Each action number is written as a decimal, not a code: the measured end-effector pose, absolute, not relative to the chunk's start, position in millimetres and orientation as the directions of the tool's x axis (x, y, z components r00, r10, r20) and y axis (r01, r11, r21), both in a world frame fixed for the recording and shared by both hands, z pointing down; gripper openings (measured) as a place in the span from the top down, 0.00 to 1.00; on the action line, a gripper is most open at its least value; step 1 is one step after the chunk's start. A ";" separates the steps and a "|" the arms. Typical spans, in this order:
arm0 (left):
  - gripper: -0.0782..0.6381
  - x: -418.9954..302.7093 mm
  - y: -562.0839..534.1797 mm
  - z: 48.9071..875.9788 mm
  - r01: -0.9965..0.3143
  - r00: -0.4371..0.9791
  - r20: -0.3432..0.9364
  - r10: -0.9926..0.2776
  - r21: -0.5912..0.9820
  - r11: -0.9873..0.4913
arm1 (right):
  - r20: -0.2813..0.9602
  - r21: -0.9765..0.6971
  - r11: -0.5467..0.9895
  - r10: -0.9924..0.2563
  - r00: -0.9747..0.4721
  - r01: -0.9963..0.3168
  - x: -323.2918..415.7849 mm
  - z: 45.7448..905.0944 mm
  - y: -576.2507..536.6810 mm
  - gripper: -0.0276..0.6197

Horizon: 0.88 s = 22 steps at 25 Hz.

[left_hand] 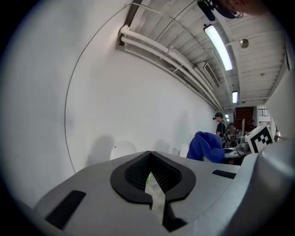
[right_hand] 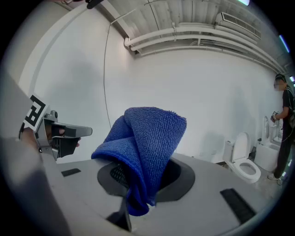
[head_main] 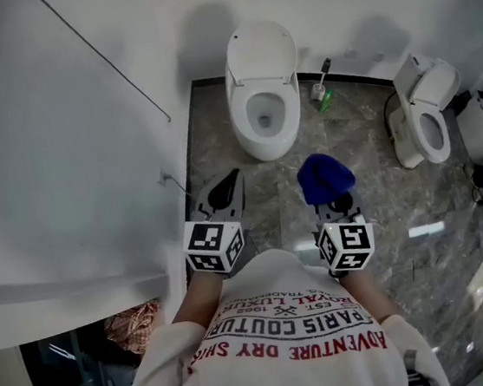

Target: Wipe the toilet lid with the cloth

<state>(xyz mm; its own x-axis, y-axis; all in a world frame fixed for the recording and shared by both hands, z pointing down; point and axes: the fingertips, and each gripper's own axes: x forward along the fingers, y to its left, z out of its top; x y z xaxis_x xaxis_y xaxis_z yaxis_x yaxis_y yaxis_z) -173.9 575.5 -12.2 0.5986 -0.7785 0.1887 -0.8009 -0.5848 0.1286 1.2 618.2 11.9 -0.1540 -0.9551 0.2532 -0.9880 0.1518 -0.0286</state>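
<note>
Right fingers: pressed shut on the blue cloth (right_hand: 148, 138), which bunches up above the right gripper (head_main: 334, 204).
Left fingers: pressed together with nothing between them; the left gripper (head_main: 228, 188) rides free.
Cloth position: in the air over the floor (head_main: 372, 189), well apart from the toilet (head_main: 266, 132).
Toilet lid: the toilet lid (head_main: 261, 50) stands upright against the back wall, bowl open below it.
Step in hand: I judge this the approach; the cloth is gripped and no wiping has begun.
Next move: I need to carry the right gripper forward and up, then lay the cloth flat on the lid's face.
Left edge: the white wall (head_main: 72, 165) runs close beside my left gripper, so little room there.
Right edge: a toilet brush (head_main: 321, 89) sits just beside the bowl; a second toilet (head_main: 424, 113) is farther off.
Open room: bare floor straight ahead gives me a clear line.
</note>
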 end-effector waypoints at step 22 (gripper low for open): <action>0.88 -221.7 571.9 11.1 -0.797 0.604 0.220 -0.766 0.170 -0.579 | 0.270 0.004 0.121 -0.956 -0.116 -0.993 -30.3 23.3 620.2 0.82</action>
